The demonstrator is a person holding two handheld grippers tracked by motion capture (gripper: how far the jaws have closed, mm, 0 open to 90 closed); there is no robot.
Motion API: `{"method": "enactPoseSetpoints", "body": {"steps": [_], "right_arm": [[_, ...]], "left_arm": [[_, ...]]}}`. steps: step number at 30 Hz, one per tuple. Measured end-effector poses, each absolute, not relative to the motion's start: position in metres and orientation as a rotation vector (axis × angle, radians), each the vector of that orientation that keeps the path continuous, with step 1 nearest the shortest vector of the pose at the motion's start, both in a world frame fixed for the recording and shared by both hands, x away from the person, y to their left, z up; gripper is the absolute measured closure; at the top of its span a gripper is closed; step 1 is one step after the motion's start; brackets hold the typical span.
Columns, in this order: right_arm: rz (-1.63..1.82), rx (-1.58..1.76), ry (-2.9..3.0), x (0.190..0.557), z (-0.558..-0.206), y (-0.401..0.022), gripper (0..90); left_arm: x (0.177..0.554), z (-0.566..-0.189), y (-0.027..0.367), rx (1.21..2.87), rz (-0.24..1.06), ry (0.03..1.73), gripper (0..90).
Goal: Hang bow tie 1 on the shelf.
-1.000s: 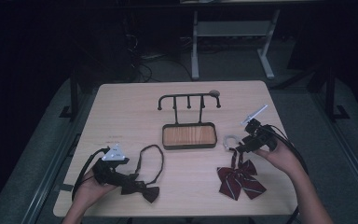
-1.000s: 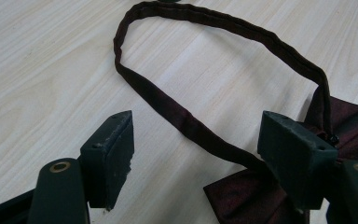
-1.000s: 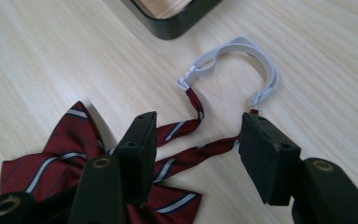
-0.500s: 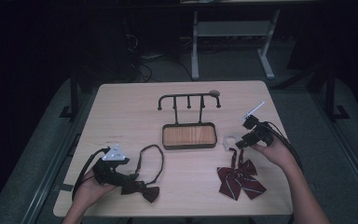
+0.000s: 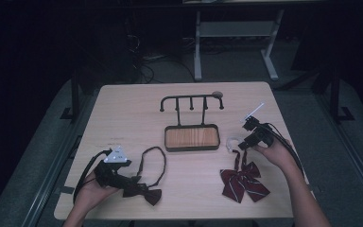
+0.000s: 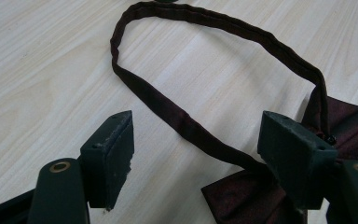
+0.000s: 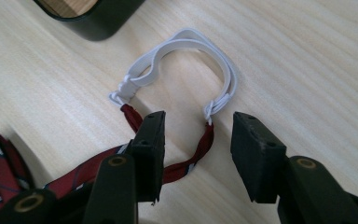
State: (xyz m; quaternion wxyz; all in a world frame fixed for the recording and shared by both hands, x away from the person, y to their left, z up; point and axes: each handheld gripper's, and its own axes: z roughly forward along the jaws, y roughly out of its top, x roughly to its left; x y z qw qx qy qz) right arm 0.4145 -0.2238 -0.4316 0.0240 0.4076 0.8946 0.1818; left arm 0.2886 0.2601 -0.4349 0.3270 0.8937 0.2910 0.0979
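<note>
High view: right tongs (image 5: 242,140), closing, straddle the striped bow tie's (image 5: 242,183) strap beside tray (image 5: 191,147); left tongs (image 5: 131,182) open.

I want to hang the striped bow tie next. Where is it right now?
In the high view the striped bow tie lies at the table's near right, below the right gripper and right of the wooden tray.

Pale, light-grained wood for the table (image 5: 123,118). At 7 o'clock, plain dark maroon on a bow tie (image 5: 144,191), same shade along its strap (image 6: 205,135). At 5 o'clock, dark red with thin white and navy stripes on the other bow tie (image 5: 243,182), ending in a white elastic band (image 7: 191,44). At centre, black-rimmed tray (image 5: 191,148) with an orange-brown wood floor, black hook rack (image 5: 191,100) behind at 12. Black on both pairs of jaws.
</note>
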Motion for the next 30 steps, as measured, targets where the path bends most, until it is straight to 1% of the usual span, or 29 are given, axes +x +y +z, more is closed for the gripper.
{"method": "enactPoseSetpoints", "body": {"steps": [5,7,20,24,25,26,30], "right_arm": [[0.529,1.269,2.763,0.417,-0.434,-0.222,57.3],[0.516,1.266,2.768,0.418,-0.436,-0.221,60.3],[0.441,1.251,2.767,0.42,-0.443,-0.215,71.5],[0.425,1.242,2.759,0.42,-0.443,-0.214,79.0],[0.425,1.242,2.759,0.42,-0.443,-0.214,79.0],[0.418,1.248,2.757,0.42,-0.442,-0.214,82.7],[0.41,1.245,2.763,0.419,-0.442,-0.214,86.1]], "left_arm": [[0.289,-0.435,0.26,2.34,0.257,0.759,27.5],[0.288,-0.435,0.26,2.34,0.257,0.759,27.6],[0.288,-0.434,0.26,2.339,0.254,0.757,27.6],[0.288,-0.434,0.26,2.34,0.253,0.756,27.6],[0.288,-0.434,0.26,2.34,0.253,0.756,27.6],[0.288,-0.434,0.26,2.34,0.253,0.756,27.6],[0.288,-0.434,0.26,2.342,0.254,0.755,27.6]]}}
